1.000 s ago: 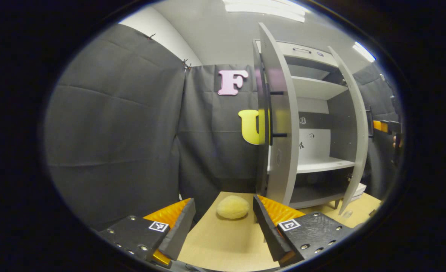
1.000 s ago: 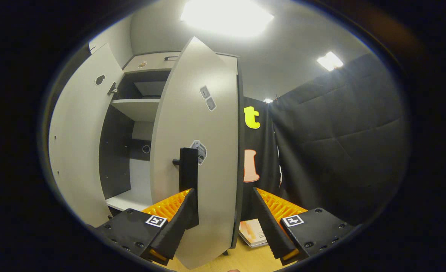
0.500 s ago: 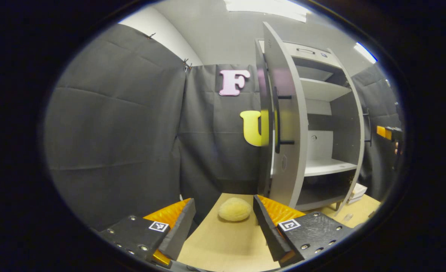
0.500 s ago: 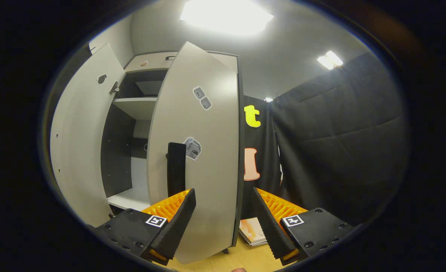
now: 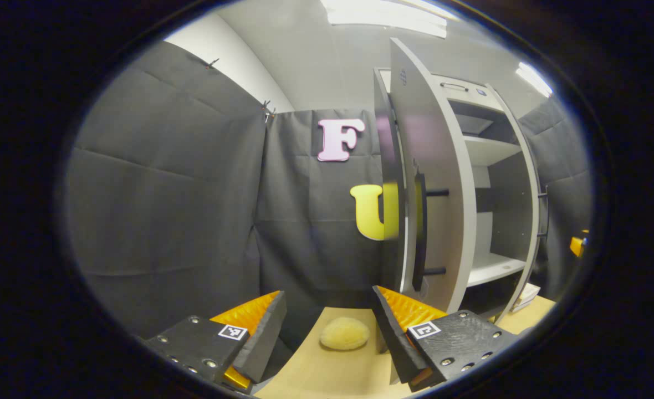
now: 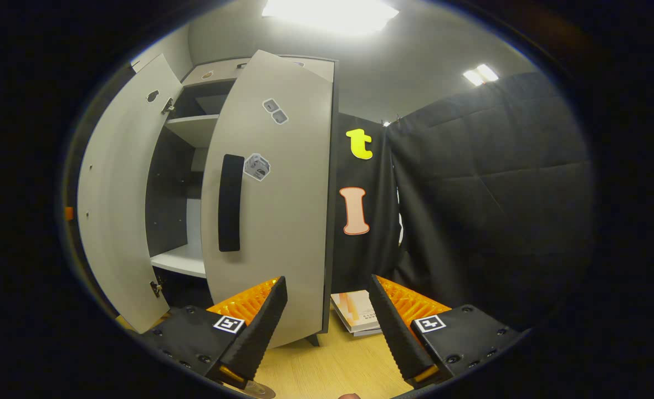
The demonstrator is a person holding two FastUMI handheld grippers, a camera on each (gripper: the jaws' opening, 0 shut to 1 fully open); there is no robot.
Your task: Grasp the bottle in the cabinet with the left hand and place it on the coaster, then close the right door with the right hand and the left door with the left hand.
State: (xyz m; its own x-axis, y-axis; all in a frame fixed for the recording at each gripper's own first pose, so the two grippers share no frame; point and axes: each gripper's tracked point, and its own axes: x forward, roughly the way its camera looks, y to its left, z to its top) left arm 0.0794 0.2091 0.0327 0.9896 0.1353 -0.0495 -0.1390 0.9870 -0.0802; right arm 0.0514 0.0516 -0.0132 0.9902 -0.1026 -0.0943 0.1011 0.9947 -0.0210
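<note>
While both doors hang part-open, neither tool is holding anything. Going left to right in the left gripper view: the left tool (image 5: pixel 327 332) sits at 6 o'clock with its fingers spread wide and nothing between them. I'd guess it's kept open so it can hook or push the left door's handle (image 5: pixel 419 233), a dark vertical bar at about 3 o'clock. A yellowish rounded lump (image 5: pixel 345 334) lies on the worktop (image 5: pixel 327 371) between the fingers but farther off; can't tell what it is. The left door (image 5: pixel 435 183) is seen nearly edge-on, so it hides a good chunk of the cabinet (image 5: pixel 499 183) interior.

In the right gripper view, the left door (image 6: pixel 116 194) is at 9 o'clock and the right door (image 6: pixel 282 183) at about 11, swung partway toward shut, with its dark handle (image 6: pixel 230 202) facing the camera. The right tool (image 6: pixel 327 332) at 6 o'clock is also spread open and empty, just off the door's lower edge, so it looks to me like pushing rather than gripping. Some books (image 6: pixel 360 318) lie on the worktop at 6, past the door.

Bottle and coaster: can't pick out either. The shelves I can see look bare, so I'd guess the bottle's already out.
</note>
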